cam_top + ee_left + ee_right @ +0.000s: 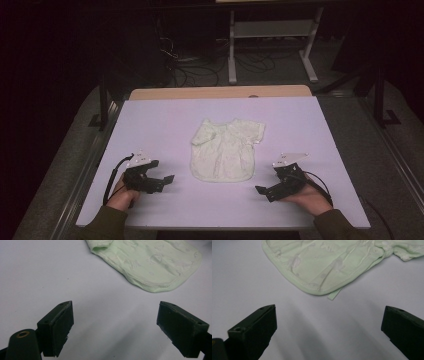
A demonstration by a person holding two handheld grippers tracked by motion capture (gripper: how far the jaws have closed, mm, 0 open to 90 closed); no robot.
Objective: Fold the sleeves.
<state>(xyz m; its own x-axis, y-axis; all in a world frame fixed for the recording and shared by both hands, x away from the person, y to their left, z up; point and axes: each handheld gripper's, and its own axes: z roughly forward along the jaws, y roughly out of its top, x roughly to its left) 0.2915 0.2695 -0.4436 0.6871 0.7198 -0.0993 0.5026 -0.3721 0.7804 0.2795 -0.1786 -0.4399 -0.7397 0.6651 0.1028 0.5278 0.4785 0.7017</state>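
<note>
A small pale green baby shirt (225,150) lies flat in the middle of the white table (165,120), its hem toward me. My left gripper (162,182) rests on the table to the shirt's left, open, nothing between its jaws. My right gripper (265,192) rests to the shirt's right, also open and empty. In the left gripper view the shirt's hem (155,267) lies beyond the wide-set jaws (115,327). In the right gripper view the shirt's hem (317,265) and a small loose tab (334,293) lie ahead of the spread jaws (329,332).
A hand holds each gripper near the table's front edge. Behind the table a wooden edge (220,92) shows, then a dark floor with cables (200,65) and a white frame (270,35). Dark rails run along both sides of the table.
</note>
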